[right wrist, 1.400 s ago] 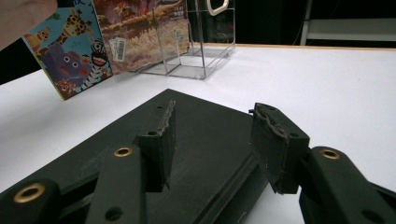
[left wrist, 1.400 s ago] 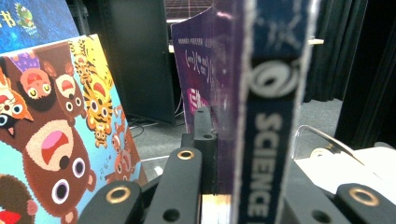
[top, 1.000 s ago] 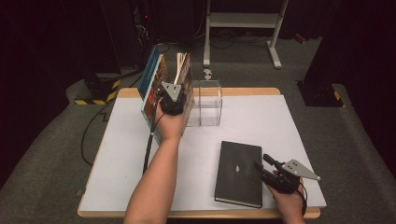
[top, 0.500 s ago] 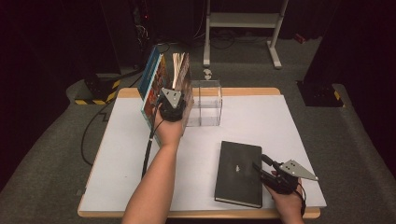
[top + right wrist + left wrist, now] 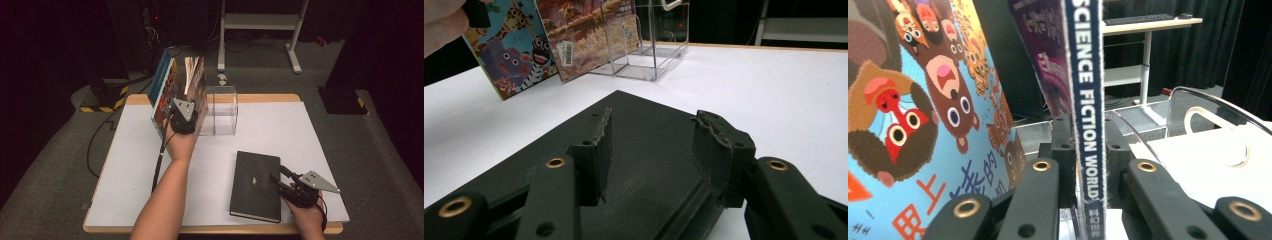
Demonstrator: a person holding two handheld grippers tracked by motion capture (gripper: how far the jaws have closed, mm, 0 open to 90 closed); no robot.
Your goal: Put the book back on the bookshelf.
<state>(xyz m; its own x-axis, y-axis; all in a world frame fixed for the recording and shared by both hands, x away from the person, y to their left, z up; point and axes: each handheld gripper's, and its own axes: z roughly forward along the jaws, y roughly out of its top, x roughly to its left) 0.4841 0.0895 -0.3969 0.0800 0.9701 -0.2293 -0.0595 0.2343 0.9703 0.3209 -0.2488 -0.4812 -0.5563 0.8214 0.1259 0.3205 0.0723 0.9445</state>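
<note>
Several books lean together against a clear acrylic box (image 5: 222, 110) at the table's back left. My left gripper (image 5: 186, 111) is shut on the spine of a thin "Science Fiction World" magazine (image 5: 1088, 75), held upright. Its jaws (image 5: 1087, 135) have just been closing with the spine between them. A picture book (image 5: 923, 110) with cartoon animals leans just left of it. A black notebook (image 5: 255, 185) lies flat at the front right. My right gripper (image 5: 280, 175) hovers open over its right edge, jaws (image 5: 658, 125) apart and gripping nothing.
The white tabletop (image 5: 300, 140) is bare between the box and the notebook. The left gripper's cable (image 5: 159, 165) trails across the table toward the front. A white stand (image 5: 260, 25) and a yellow-black striped base (image 5: 102, 100) sit on the floor beyond the table.
My left gripper has edged slightly back toward the person while staying at the magazine. The right gripper and the black notebook have kept still.
</note>
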